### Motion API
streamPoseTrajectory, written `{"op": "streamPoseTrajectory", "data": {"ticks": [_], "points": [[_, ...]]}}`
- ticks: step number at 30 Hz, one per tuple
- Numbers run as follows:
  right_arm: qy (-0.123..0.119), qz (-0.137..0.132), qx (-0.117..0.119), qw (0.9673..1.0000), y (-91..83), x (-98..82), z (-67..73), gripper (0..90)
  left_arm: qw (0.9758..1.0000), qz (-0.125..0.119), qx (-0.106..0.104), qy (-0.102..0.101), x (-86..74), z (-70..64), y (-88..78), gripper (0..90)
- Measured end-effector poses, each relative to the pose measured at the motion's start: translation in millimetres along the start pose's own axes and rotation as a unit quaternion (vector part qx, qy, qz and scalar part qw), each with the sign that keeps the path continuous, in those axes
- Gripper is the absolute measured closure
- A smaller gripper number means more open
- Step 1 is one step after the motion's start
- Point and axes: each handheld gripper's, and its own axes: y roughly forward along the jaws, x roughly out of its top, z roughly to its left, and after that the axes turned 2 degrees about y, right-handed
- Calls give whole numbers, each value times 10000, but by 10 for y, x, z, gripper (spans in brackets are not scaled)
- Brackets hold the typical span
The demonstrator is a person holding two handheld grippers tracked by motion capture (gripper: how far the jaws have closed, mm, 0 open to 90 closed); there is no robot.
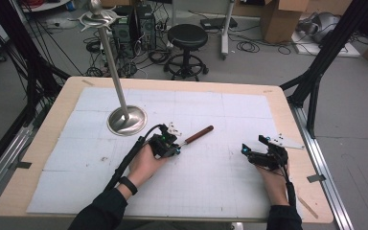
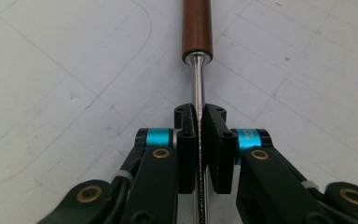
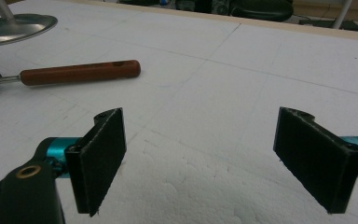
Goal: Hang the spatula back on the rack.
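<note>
— What was the left gripper [image 2: 199, 140] doing?

— Its jaws were clenched on the thin metal shank of the wooden-handled tool [image 2: 196, 28]. The shank ran straight between the pads, with the brown handle sticking out beyond the tips, away from the hand.

— And where was the tool?

— Low over the white foam mat [image 1: 211, 182], just beside and on the person's side of the metal stand [image 1: 126, 120], handle pointing away from the stand's round base. I couldn't tell whether the handle touched the mat.

— The right gripper [image 3: 214, 158]?

— Released, jaws wide apart, nothing between them, resting well apart from the stand on the far side of the tool.

— So which step?

— The grasp looked made; I'd judge the lift or carry came next. That would call for a firm pinch, since the smooth, narrow shank could twist.
</note>
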Motion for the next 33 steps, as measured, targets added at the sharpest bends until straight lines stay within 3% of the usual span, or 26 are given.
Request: {"op": "streamPoseTrajectory", "data": {"ticks": [7, 11, 17, 23, 28, 33], "points": [[-3, -6, 0, 10000, 1, 0, -8, 162, 10000, -34, -60, -36, -3, 17, -6, 838], [29, -15, 10, 10000, -2, 1, -14, 162, 9997, -96, -195, -100, -13, 54, -15, 839], [13, -23, 5, 10000, -2, 1, -14, 161, 9990, -400, -164, 100, 7, 52, -184, 839], [-2, -19, 5, 10000, -2, 0, -12, 162, 9965, -820, -144, 45, -15, 125, -362, 845], [-11, -17, 2, 10000, -1, 0, -11, 162, 9953, -952, -169, 36, -52, 163, -398, 845], [-3, -19, 2, 10000, -2, 0, -11, 162, 9930, -1153, -144, 196, -50, 138, -445, 846]]}}
